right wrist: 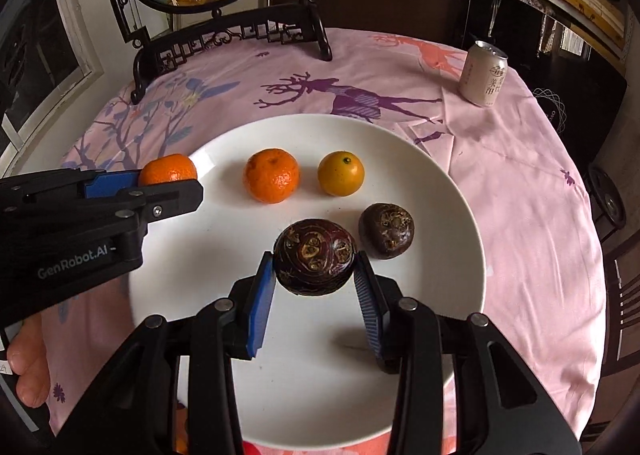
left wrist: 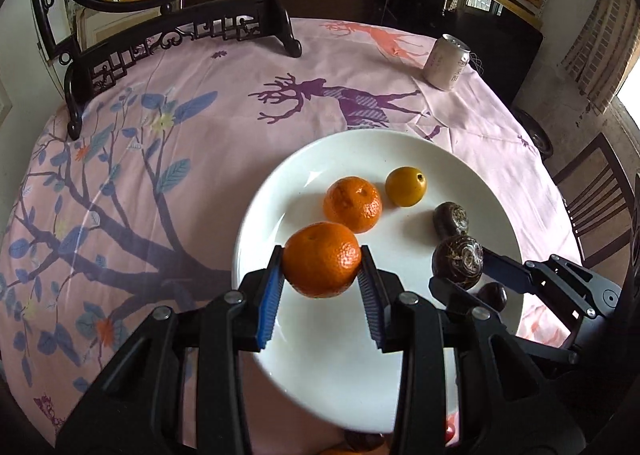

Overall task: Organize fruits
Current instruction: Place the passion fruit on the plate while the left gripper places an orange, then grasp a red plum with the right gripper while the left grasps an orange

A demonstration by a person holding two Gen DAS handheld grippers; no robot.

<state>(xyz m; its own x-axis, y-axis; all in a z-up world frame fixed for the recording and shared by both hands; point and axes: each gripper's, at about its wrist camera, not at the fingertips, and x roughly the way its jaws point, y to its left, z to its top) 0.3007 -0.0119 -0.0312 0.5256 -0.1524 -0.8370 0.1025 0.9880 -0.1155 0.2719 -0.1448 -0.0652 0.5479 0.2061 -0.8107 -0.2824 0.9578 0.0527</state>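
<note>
I had my left gripper [left wrist: 322,267] pinching a mandarin [left wrist: 322,259] between its blue pads, carried above the near left part of the white plate [left wrist: 280,175]. My right gripper [right wrist: 314,271] was clamped on a dark water chestnut [right wrist: 315,261], held over the plate's middle. Already on the plate lay a second mandarin [right wrist: 272,175] with a yellow kumquat [right wrist: 341,173] to its right, and another chestnut [right wrist: 386,231] just right of mine. I judged I was bringing like fruit beside like. A can [right wrist: 483,75] stood far right on the desk's pink cloth [left wrist: 200,115].
</note>
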